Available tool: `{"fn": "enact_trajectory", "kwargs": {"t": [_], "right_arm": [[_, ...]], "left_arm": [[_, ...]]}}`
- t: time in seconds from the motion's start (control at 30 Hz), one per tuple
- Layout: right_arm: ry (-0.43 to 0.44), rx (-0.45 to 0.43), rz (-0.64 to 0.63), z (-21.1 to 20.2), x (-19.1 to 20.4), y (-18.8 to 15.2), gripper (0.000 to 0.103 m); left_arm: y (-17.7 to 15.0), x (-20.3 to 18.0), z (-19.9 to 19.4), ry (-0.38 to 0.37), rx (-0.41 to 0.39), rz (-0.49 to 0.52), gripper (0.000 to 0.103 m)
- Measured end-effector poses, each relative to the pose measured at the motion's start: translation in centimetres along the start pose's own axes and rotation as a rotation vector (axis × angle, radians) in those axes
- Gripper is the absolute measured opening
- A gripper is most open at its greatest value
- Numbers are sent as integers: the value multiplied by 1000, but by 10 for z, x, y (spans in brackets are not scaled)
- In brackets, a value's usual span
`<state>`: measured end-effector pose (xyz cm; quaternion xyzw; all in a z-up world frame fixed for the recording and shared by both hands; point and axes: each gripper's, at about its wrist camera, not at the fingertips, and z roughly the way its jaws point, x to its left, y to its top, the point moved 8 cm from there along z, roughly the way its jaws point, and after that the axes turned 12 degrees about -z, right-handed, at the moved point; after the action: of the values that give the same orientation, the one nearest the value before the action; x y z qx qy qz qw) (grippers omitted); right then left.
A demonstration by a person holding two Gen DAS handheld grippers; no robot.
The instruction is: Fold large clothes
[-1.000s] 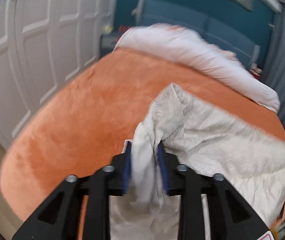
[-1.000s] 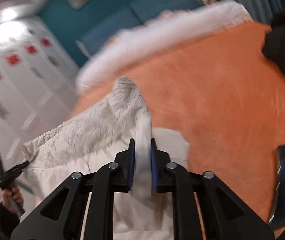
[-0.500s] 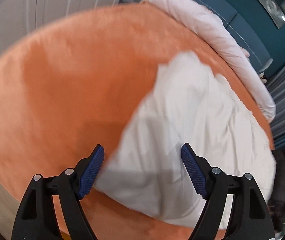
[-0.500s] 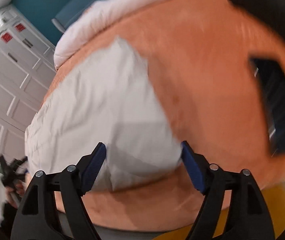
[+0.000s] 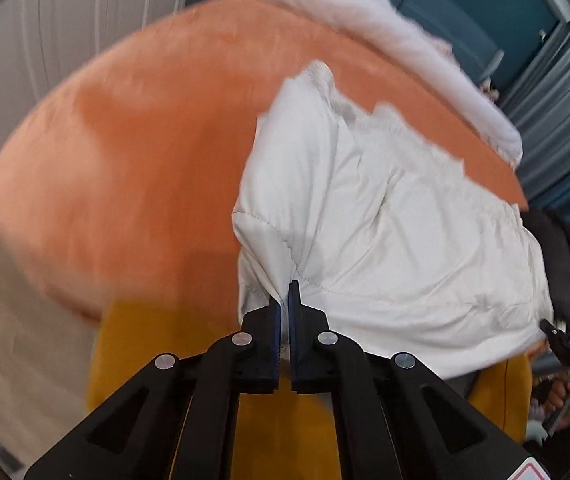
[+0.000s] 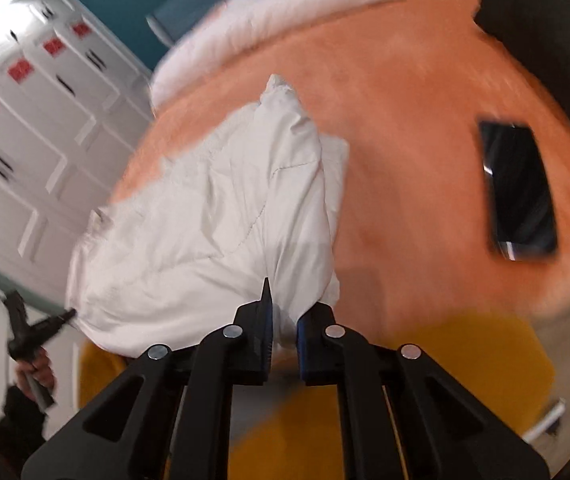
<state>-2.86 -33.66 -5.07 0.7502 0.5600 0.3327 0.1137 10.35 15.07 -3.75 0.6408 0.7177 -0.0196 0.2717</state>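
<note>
my left gripper point(image 5: 283, 312) and right gripper point(image 6: 283, 320) just clamped the white quilted padded garment's point(image 5: 385, 216) near hem; next, lift and fold it away.

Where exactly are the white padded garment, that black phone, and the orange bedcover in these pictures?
white padded garment point(image 5: 385, 220), left wrist view, on its creased middle panel.
black phone point(image 6: 519, 188), right wrist view, on the centre of its dark screen.
orange bedcover point(image 5: 145, 152), left wrist view, on a bare stretch beside the garment.

My left gripper point(image 5: 283, 300) has just been closing and now pinches the near hem of the white padded jacket point(image 5: 385, 220), which lies rumpled across the orange bedspread point(image 5: 145, 152) beneath a white duvet point(image 5: 365, 20).
</note>
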Motion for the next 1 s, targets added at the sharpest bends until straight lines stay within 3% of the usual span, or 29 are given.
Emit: {"fn": "enact_trajectory", "kwargs": {"t": [0.1, 0.17, 0.23, 0.3, 0.33, 0.37, 0.5, 0.6, 0.67, 0.83, 1.0], "right_arm": [[-61, 122, 7, 20, -18, -35, 24], [-61, 108, 40, 17, -20, -33, 26], [-89, 34, 53, -3, -22, -17, 36], [-147, -82, 29, -31, -21, 14, 54], [-162, -126, 16, -40, -19, 27, 55], [-174, -181, 0, -48, -16, 49, 57], [-147, -288, -26, -36, -7, 100, 57], [-142, -340, -62, -6, 16, 143, 56], [-114, -353, -71, 9, 24, 155, 45], [-104, -298, -115, 71, 42, 173, 31], [-180, -183, -108, 130, 15, 152, 24]], "left_arm": [[-29, 15, 8, 51, 8, -4, 13], [-24, 15, -3, 36, -32, -54, 17], [-9, 10, -23, 11, -91, -88, 17], [21, -4, -52, -28, -199, -78, 34], [36, -12, -63, -29, -251, -64, 50], [56, -24, -74, -41, -316, -47, 56], [112, -65, -62, -65, -411, -4, 58], [138, -96, -30, -83, -411, 11, 58], [145, -112, -6, -71, -397, 22, 58], [145, -132, 72, -47, -312, 61, 58], [136, -119, 129, 93, -291, 129, 58]]}}
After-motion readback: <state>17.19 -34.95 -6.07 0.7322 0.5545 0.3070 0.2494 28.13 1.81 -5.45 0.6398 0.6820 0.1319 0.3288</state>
